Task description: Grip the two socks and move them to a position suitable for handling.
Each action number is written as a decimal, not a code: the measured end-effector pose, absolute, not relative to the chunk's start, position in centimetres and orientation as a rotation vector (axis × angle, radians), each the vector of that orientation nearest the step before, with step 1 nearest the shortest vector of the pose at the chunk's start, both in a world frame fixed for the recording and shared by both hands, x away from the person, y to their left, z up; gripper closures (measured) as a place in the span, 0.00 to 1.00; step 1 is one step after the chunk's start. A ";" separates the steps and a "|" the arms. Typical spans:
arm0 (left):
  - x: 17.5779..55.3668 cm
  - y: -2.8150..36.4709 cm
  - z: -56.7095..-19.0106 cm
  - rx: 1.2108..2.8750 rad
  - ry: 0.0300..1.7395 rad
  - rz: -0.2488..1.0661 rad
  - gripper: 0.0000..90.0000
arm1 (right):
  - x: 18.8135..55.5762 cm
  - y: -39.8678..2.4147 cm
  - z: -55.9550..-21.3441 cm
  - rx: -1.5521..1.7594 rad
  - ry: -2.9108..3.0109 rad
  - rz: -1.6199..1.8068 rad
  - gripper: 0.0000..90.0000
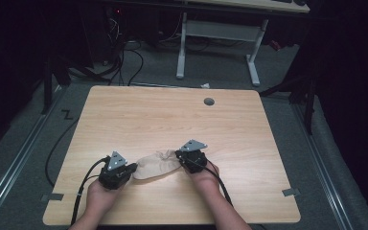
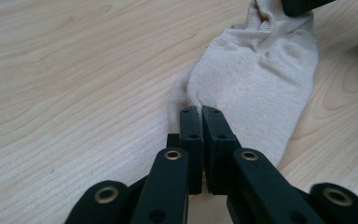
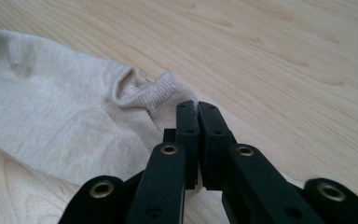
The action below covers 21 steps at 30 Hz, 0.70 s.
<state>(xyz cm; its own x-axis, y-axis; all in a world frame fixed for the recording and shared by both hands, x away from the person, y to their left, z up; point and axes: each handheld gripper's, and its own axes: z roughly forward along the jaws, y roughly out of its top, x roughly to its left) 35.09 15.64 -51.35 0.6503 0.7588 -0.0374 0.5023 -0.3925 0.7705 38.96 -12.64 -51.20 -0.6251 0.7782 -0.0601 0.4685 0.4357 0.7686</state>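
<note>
A beige sock [image 1: 155,165] lies flat on the wooden table [image 1: 172,115] between the two grippers. My left gripper [image 1: 133,168] is shut on the sock's near-left end; in the left gripper view the cloth [image 2: 261,70] puckers right at the closed jaw tips [image 2: 200,109]. My right gripper [image 1: 178,155] is shut on the other end, where the ribbed cuff [image 3: 144,88] bunches up against its closed jaws [image 3: 198,105]. The left gripper view also catches the right gripper [image 2: 303,4] at the sock's far end.
A grey round grommet [image 1: 209,101] sits in the table's far edge. Behind the table stands a white desk frame [image 1: 215,43] with cables on the floor. Bits of tape [image 1: 291,192] mark the table's near corners. Bare wood stretches beyond the sock.
</note>
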 end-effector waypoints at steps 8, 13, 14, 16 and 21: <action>35.7 15.7 -52.0 2.099 0.994 0.412 0.97 | 39.3 -12.2 -52.1 1.054 2.320 0.989 0.97; 36.2 15.7 -52.4 2.105 1.010 0.411 0.97 | 39.3 -12.1 -52.3 1.056 2.325 0.976 0.97; 36.3 15.7 -52.4 2.107 1.008 0.416 0.97 | 39.4 -12.1 -52.3 1.052 2.328 0.970 0.97; 36.5 15.7 -52.5 2.107 1.009 0.421 0.97 | 39.4 -12.1 -52.5 1.054 2.328 0.969 0.97; 36.9 15.4 -52.6 2.116 1.003 0.429 0.96 | 39.5 -12.1 -52.6 1.056 2.329 0.968 0.97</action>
<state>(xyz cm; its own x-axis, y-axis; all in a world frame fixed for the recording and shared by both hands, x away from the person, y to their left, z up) 36.92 15.44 -52.58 0.6380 0.7699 -0.0146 0.5216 -0.4181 0.7437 39.49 -12.13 -52.57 -0.6322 0.7712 -0.0748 0.4910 0.4735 0.7312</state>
